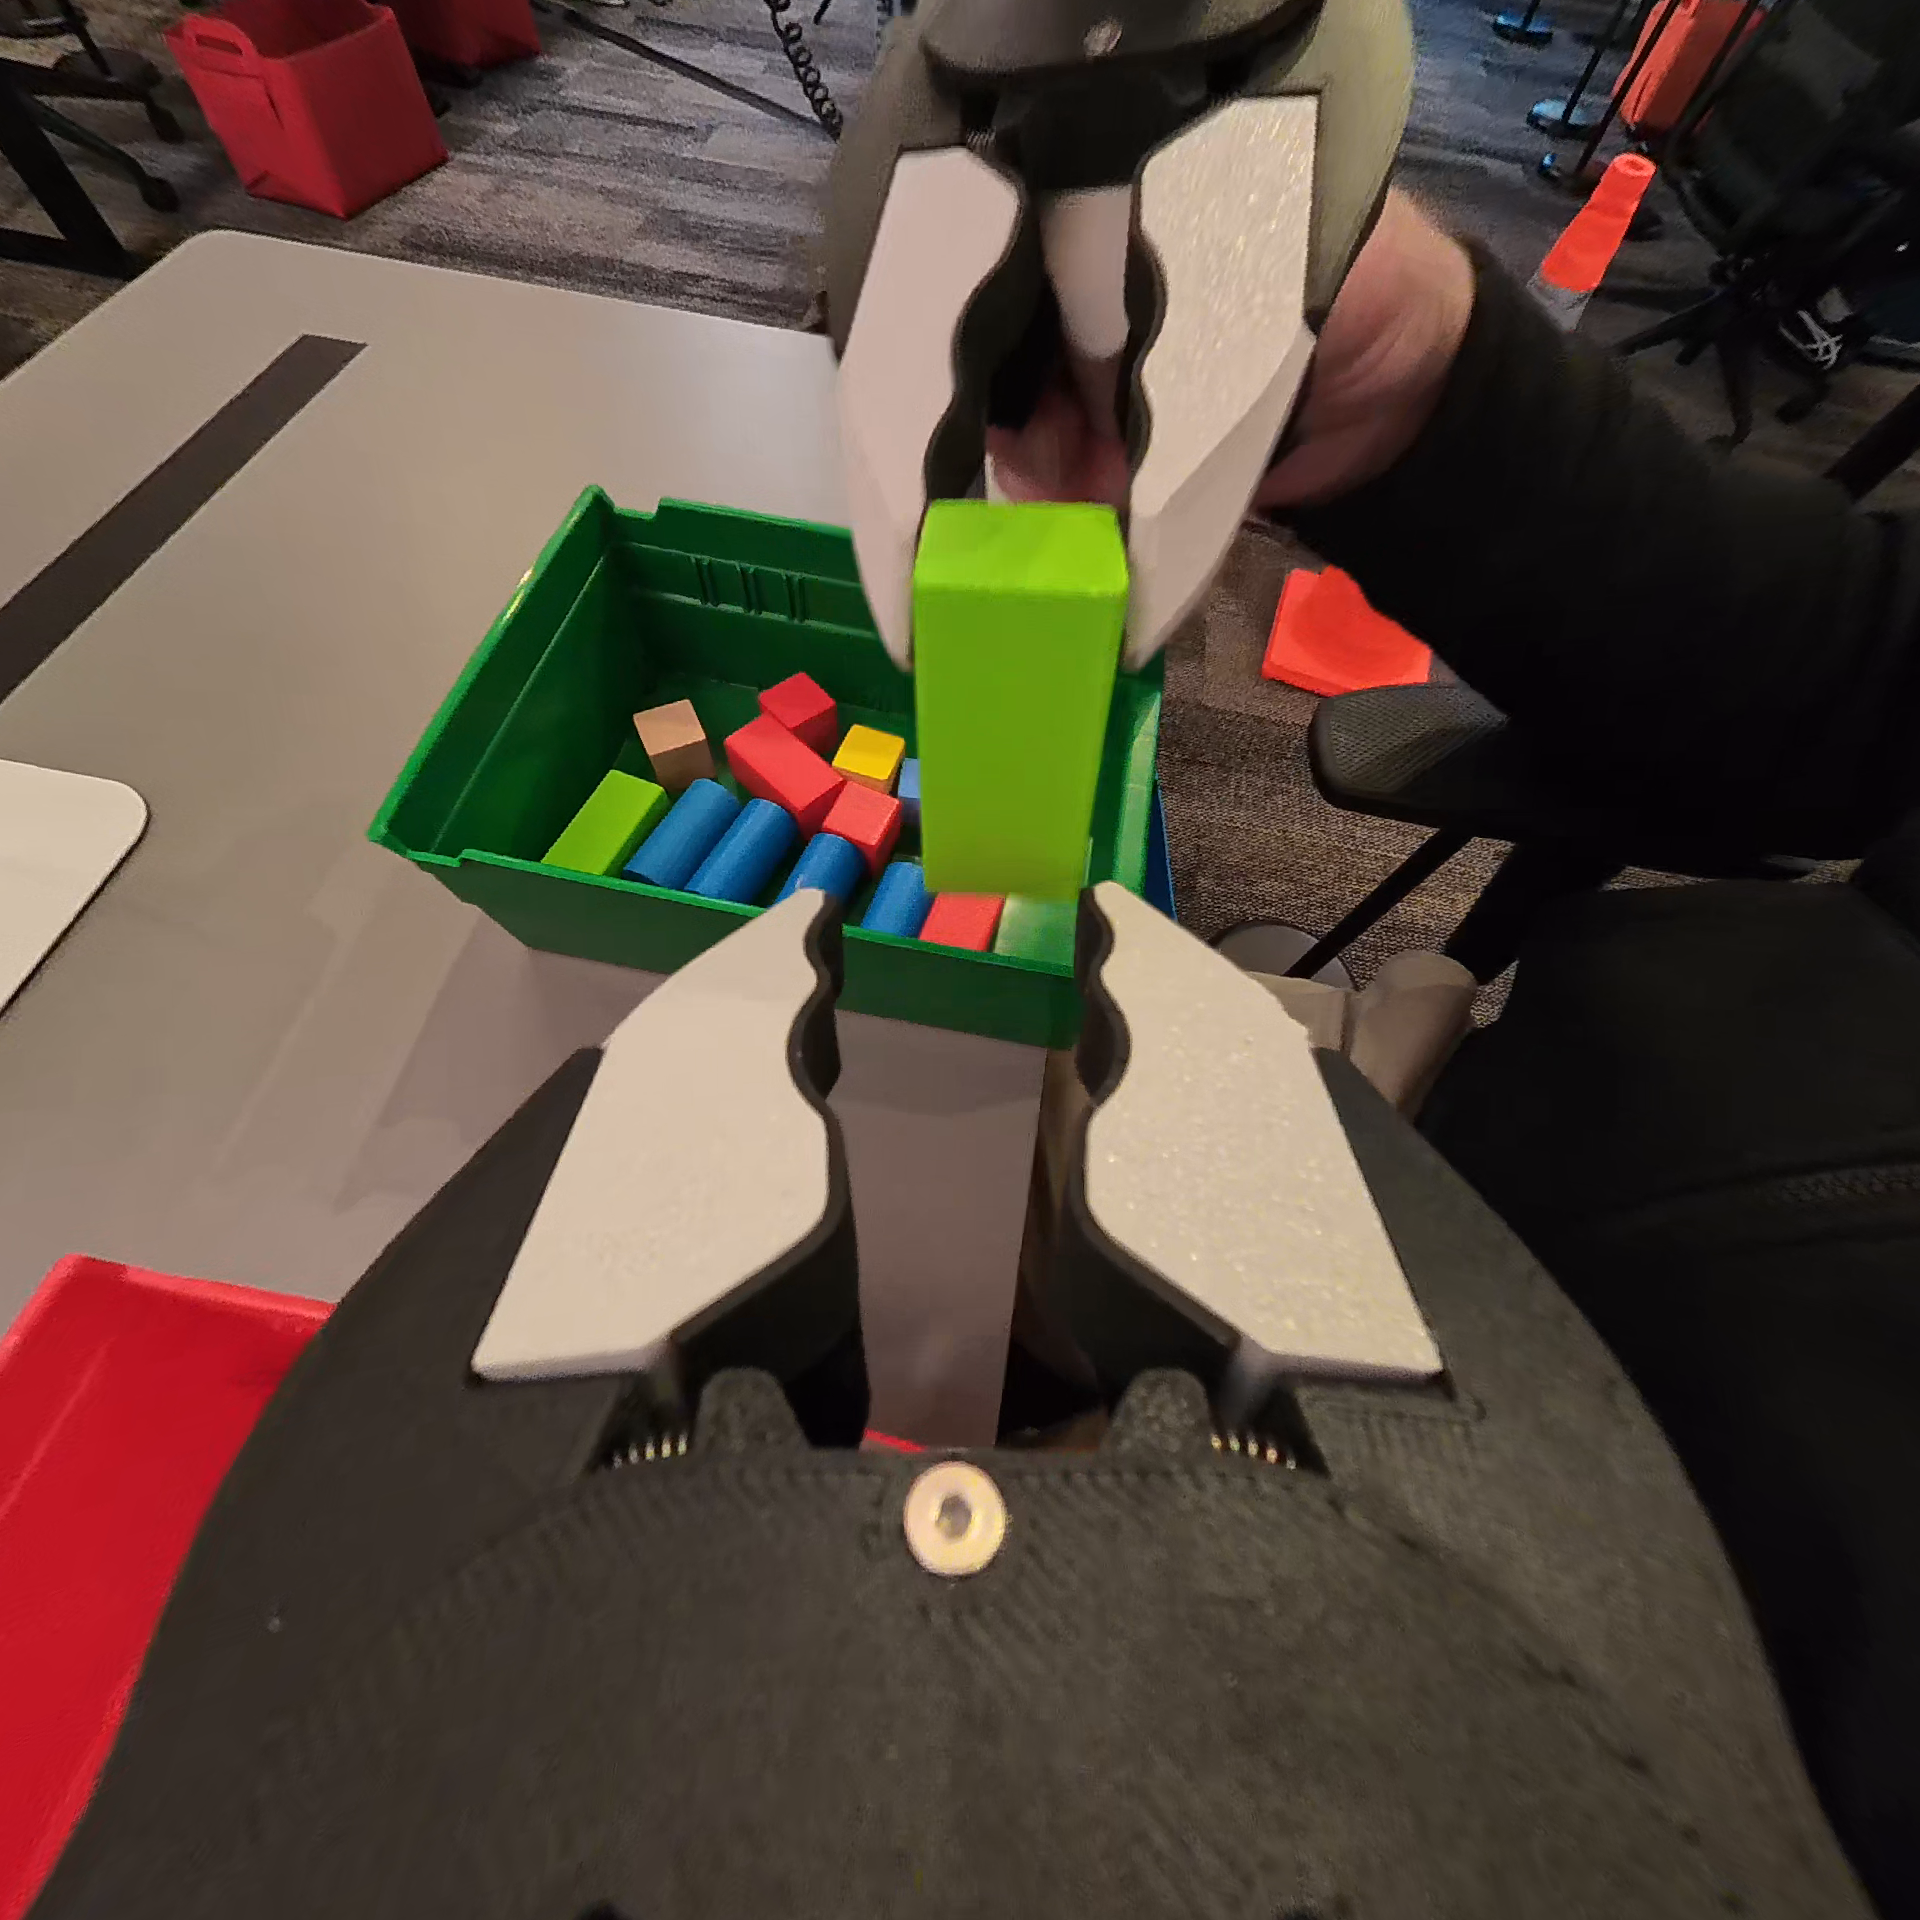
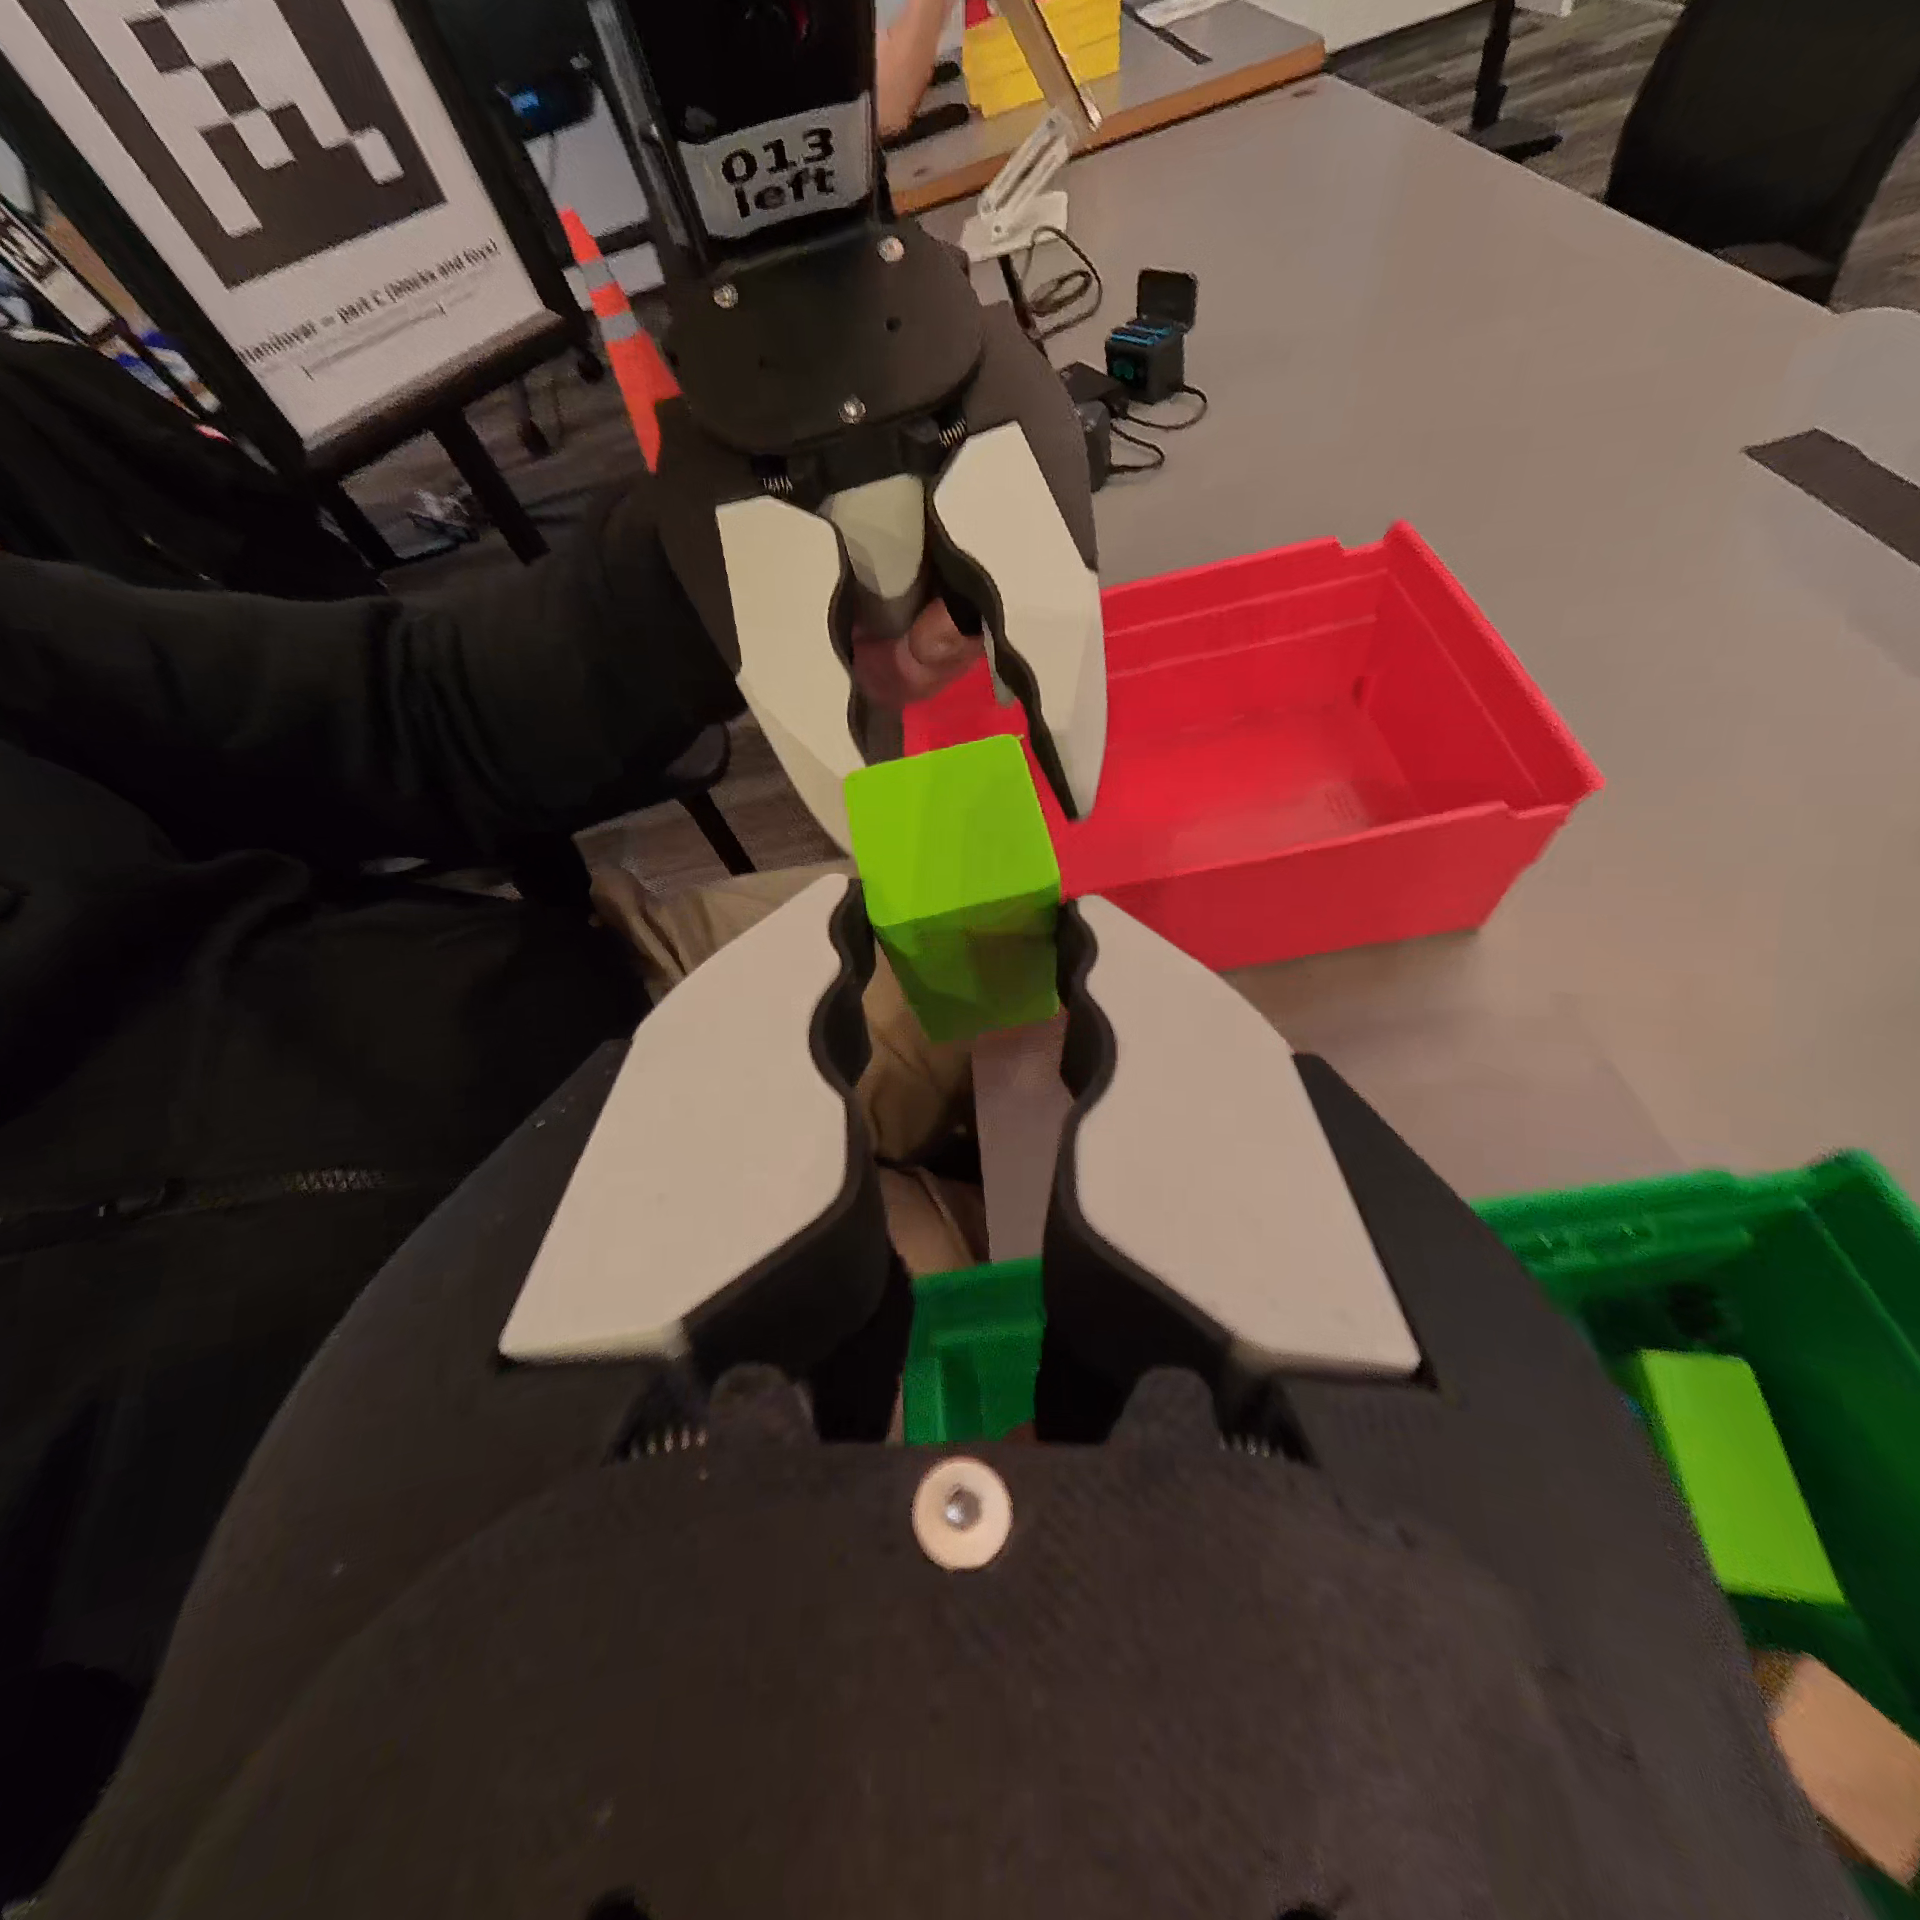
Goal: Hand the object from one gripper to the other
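While my right hand-held gripper (image 2: 961, 920) clenches one end of the lime green block (image 2: 956, 883), my left hand-held gripper (image 1: 954, 906) faces it with fingers released, apart from the block's free end. Beyond my left fingertips sits a green bin (image 1: 499, 707) of coloured blocks; beyond my right, a red bin (image 2: 1455, 873) on the grey surface (image 2: 1558, 416).

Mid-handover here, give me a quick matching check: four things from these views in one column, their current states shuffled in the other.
1. lime-green block
2. left gripper
3. green bin
4. red bin

a. no blocks seen inside
b. clamped in the right gripper
c. open, tips at the block's free end
d. holds blue, red and yellow blocks

Pairs: 1-b, 2-c, 3-d, 4-a
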Motion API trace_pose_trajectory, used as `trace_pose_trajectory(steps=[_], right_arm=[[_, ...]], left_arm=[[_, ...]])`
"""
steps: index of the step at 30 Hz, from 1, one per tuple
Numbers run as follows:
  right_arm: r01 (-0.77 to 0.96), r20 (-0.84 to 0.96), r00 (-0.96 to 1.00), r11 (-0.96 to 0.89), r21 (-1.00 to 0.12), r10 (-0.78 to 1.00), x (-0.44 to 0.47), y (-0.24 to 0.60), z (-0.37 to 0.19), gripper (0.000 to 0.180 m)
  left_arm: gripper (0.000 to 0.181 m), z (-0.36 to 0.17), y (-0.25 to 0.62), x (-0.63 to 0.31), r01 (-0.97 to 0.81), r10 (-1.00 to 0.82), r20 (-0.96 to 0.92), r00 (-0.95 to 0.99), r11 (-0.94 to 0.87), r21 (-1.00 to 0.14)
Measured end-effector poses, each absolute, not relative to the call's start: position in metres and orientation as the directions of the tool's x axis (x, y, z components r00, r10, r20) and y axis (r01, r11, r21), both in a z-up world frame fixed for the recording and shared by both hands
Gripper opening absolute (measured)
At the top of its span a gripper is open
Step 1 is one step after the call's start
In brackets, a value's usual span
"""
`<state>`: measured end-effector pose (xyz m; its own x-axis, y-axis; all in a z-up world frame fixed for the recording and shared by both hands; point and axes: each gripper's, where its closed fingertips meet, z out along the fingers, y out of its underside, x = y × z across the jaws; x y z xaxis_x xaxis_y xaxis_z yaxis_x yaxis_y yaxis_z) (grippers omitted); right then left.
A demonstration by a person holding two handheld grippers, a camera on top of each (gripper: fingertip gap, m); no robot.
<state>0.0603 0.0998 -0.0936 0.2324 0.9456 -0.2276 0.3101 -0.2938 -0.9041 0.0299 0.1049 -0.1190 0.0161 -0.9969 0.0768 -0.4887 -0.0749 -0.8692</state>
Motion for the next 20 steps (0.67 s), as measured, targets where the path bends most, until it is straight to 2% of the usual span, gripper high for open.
trace_pose_trajectory(steps=[3,7,13,20], right_arm=[[0.428,-0.178,0.294,-0.296,-0.854,0.939,0.088,0.099,-0.106,0.034],[0.601,-0.127,0.368,-0.340,-0.724,0.921,0.127,0.097,-0.141,0.034],[0.820,-0.100,0.386,-0.391,-0.417,0.917,0.166,0.084,-0.208,0.035],[0.894,-0.130,0.419,-0.433,-0.110,0.898,0.188,0.073,-0.264,0.034]], left_arm=[[0.041,-0.119,0.109,0.027,-0.504,-0.998,0.060,0.032,-0.068,-0.861],[0.040,-0.116,0.110,0.024,-0.505,-0.998,0.054,0.042,-0.068,-0.860],[0.039,-0.119,0.113,0.023,-0.522,-0.997,0.049,0.054,-0.070,-0.850],[0.039,-0.123,0.114,0.022,-0.539,-0.997,0.049,0.058,-0.072,-0.839]])
